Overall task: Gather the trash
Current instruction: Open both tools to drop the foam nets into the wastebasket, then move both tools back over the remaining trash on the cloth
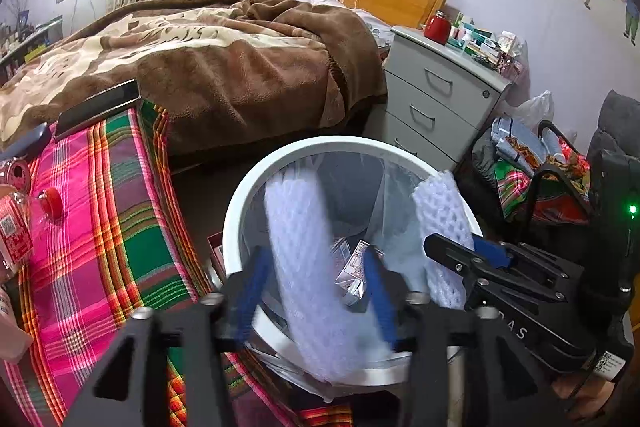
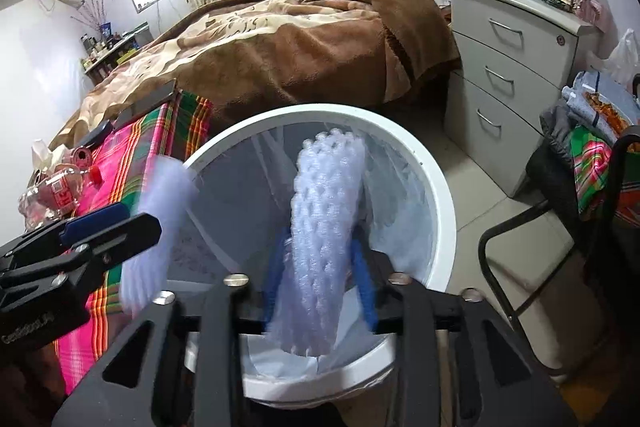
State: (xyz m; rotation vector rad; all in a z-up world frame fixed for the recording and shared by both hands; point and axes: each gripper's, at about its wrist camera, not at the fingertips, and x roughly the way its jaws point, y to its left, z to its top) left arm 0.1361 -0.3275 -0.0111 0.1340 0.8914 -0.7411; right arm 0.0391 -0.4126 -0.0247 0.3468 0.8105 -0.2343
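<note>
A white round trash bin [image 1: 240, 211] [image 2: 444, 211] with a clear liner stands on the floor under both grippers. My left gripper [image 1: 316, 291] has its blue fingers spread wide; a white foam net sleeve [image 1: 304, 267] is blurred between them over the bin mouth. My right gripper [image 2: 320, 287] has its fingers against a second white foam net sleeve [image 2: 324, 227] above the bin; it also shows in the left wrist view [image 1: 444, 219]. Small cartons [image 1: 352, 275] lie inside the bin.
A plaid cloth surface [image 1: 100, 227] at left carries a plastic bottle with a red cap [image 1: 24, 223], a phone [image 1: 96, 107] and other items. A bed [image 1: 220, 59], grey drawers [image 1: 440, 95] and a black chair with clothes [image 2: 580, 167] surround the bin.
</note>
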